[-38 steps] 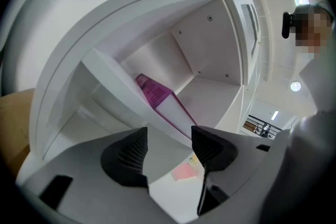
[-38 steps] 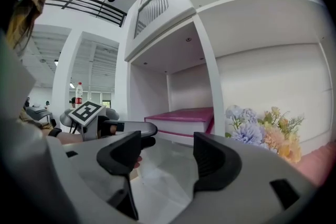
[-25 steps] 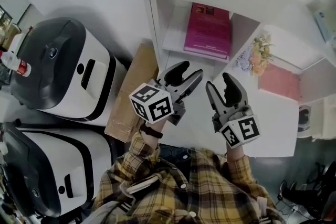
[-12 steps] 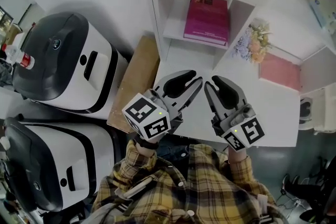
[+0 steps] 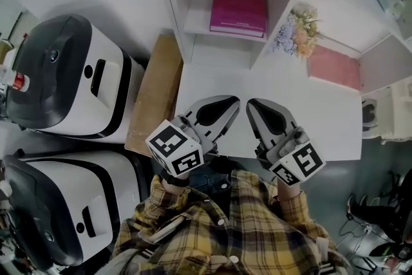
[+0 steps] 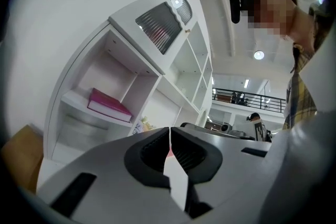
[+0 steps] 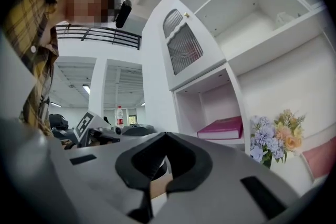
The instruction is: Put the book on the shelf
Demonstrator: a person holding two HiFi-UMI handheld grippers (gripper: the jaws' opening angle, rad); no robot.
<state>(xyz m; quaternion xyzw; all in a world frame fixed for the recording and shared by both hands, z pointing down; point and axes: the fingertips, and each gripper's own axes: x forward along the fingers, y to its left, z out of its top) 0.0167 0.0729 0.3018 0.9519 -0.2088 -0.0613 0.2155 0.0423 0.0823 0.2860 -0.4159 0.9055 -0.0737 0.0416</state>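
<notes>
A magenta book (image 5: pixel 238 6) lies flat on the lower board of the white shelf (image 5: pixel 195 24). It also shows in the left gripper view as the book (image 6: pixel 107 105) on the shelf (image 6: pixel 73 101), and in the right gripper view as the book (image 7: pixel 223 127) in its compartment (image 7: pixel 210 97). My left gripper (image 5: pixel 233 102) and right gripper (image 5: pixel 252 104) hover side by side over the white surface, well short of the shelf. Both are shut with nothing between the jaws, as the left gripper (image 6: pixel 169 131) and right gripper (image 7: pixel 165 136) views show.
Two large white-and-dark machines (image 5: pixel 71 74) (image 5: pixel 58 203) stand at the left. A cardboard sheet (image 5: pixel 154 100) lies between them and the shelf. A flower bunch (image 5: pixel 296 32) and a pink pad (image 5: pixel 333 67) sit to the right. Upright books (image 6: pixel 160 21) fill an upper compartment.
Both grippers have closed from wide open and drawn back toward the person, away from the shelf. The book has stayed on the shelf board.
</notes>
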